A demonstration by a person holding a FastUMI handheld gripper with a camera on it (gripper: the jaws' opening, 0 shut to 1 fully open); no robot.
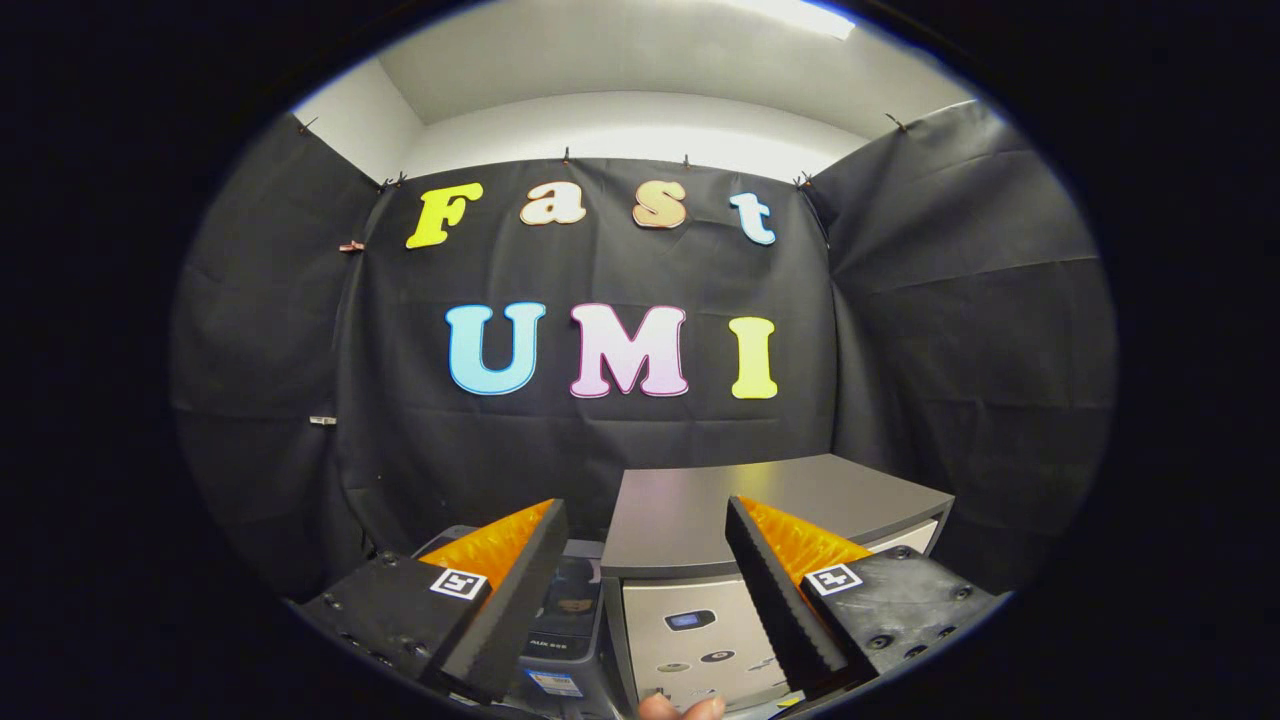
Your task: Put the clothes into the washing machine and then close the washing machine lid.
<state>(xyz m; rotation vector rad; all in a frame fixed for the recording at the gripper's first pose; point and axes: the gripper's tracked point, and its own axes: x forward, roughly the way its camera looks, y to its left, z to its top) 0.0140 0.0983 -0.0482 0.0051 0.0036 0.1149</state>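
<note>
My gripper (645, 510) is open, with a wide gap and nothing between its fingers. Just ahead of them and a little lower stands a grey box-shaped machine (760, 495) with a flat dark top and a pale front panel (690, 630) carrying a small display and buttons. Its top looks flat and down. Behind the left finger, a darker appliance (565, 600) with a glossy top stands beside the grey machine. I cannot tell which of the two is the washing machine. The right finger covers part of the grey machine's front.
Black cloth walls (600, 440) close the booth behind and on both sides of the machines. A person's fingertips (682, 708) show just below the gap between my fingers.
</note>
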